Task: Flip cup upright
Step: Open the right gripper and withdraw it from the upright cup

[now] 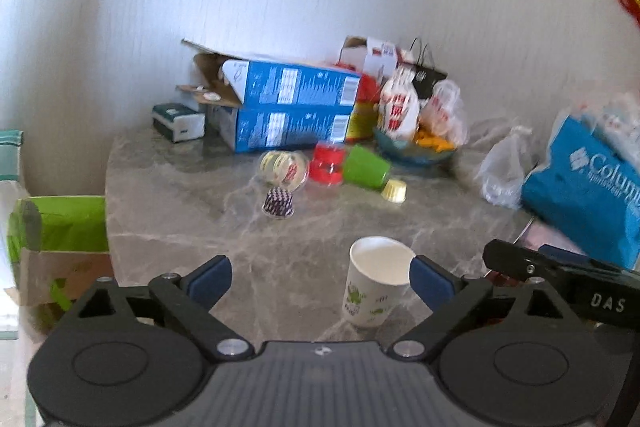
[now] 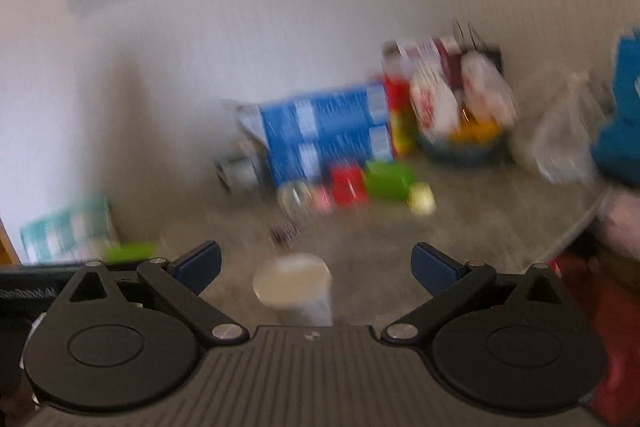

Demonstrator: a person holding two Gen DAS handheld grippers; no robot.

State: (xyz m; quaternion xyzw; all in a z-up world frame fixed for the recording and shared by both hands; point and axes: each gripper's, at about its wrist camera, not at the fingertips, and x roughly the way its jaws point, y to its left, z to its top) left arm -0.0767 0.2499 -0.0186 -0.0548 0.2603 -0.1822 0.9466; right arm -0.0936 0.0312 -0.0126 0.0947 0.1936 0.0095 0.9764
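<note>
Home, cluttered marble table [image 1: 192,227], grocery bags [image 1: 504,167]

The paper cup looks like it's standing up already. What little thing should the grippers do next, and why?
Probably just back both grippers away slowly. The paper cup stands on the marble table with its open mouth up. The left gripper and right gripper are both open and hold nothing. The left one's right finger pad sits very close to the rim, so pulling straight back seems safest.
</note>
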